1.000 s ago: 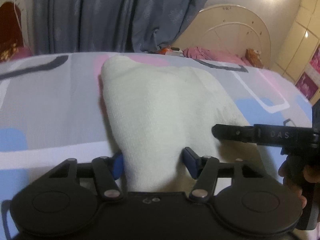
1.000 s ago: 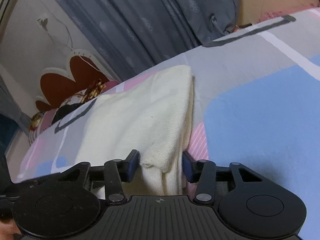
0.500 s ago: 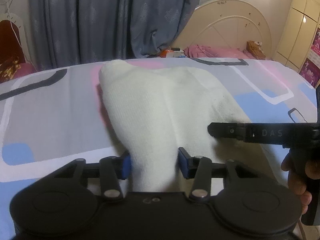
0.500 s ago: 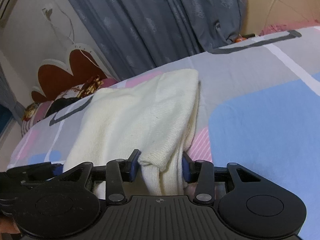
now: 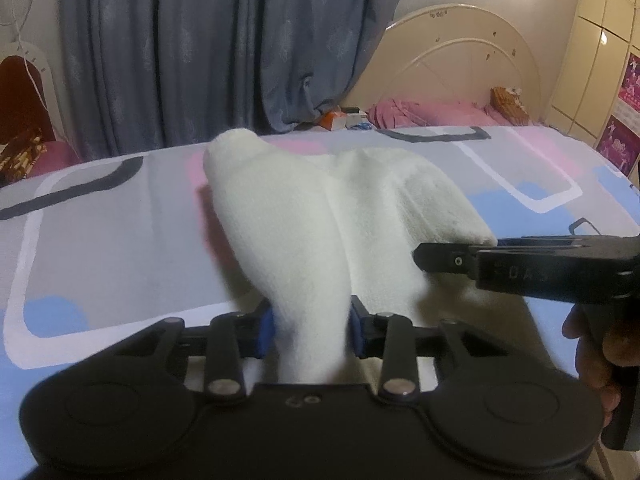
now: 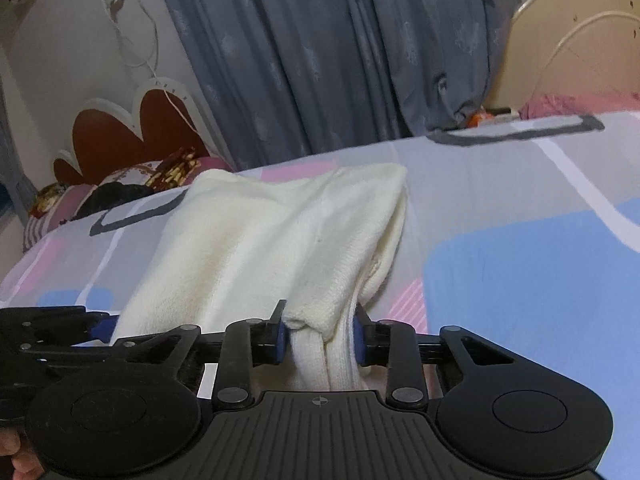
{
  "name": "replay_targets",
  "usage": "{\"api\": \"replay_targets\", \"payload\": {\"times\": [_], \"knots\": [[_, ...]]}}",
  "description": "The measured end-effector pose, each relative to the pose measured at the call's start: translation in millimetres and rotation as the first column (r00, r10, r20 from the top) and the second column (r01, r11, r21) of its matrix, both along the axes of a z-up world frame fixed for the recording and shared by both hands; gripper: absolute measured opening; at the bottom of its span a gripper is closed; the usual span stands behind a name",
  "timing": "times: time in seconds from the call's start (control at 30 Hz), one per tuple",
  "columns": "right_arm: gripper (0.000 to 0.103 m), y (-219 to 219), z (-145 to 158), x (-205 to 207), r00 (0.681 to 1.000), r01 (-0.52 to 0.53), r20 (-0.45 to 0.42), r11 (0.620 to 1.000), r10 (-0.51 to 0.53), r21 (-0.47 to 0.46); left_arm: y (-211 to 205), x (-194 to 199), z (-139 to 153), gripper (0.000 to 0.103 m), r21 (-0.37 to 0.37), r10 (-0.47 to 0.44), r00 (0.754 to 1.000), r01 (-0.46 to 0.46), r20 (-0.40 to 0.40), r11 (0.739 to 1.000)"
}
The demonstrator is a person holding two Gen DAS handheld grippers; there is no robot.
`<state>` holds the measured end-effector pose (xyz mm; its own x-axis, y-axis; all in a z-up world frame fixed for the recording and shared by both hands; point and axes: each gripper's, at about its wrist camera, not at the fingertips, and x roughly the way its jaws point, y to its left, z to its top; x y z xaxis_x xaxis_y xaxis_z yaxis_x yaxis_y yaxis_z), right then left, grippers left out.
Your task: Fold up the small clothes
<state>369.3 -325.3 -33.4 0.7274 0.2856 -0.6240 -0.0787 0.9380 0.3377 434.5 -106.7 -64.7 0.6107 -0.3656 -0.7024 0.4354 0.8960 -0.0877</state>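
Note:
A cream knitted garment (image 5: 320, 216) lies on the patterned bedsheet (image 5: 100, 208), its near edge lifted off the bed. My left gripper (image 5: 310, 330) is shut on the garment's near left corner, cloth bunched between its blue pads. My right gripper (image 6: 320, 338) is shut on the near right corner of the same garment (image 6: 272, 240), a folded double layer between its pads. The right gripper also shows in the left wrist view (image 5: 520, 268), at the garment's right edge. The left gripper shows at the lower left of the right wrist view (image 6: 52, 328).
The bedsheet (image 6: 520, 264) has grey, blue and pink blocks. Blue-grey curtains (image 5: 192, 52) hang behind the bed. A cream headboard (image 5: 460, 64) with pink bedding stands at the back right. A red and white headboard (image 6: 132, 132) and pillows are at the back left.
Both grippers have closed tighter on the garment's near corners and lifted them. The cloth now rises off the bed towards the cameras and bunches narrower in the left gripper.

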Motion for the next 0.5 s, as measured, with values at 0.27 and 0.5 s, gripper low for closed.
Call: {"api": "replay_targets", "payload": {"times": [0.27,0.5], "knots": [[0.029,47.5,24.7,-4.9,0.994,-0.088,0.058,0.996,0.089,-0.021,49.7,-16.6,19.2,0.034,0.0,0.053,0.998,-0.053,0.026,0.999],[0.029,128.0,29.8,-9.3,0.977,-0.202,0.078,0.979,0.2,0.023,136.1,-42.3,37.2,0.034,-0.009,0.163,0.985,-0.162,0.054,0.987]]}}
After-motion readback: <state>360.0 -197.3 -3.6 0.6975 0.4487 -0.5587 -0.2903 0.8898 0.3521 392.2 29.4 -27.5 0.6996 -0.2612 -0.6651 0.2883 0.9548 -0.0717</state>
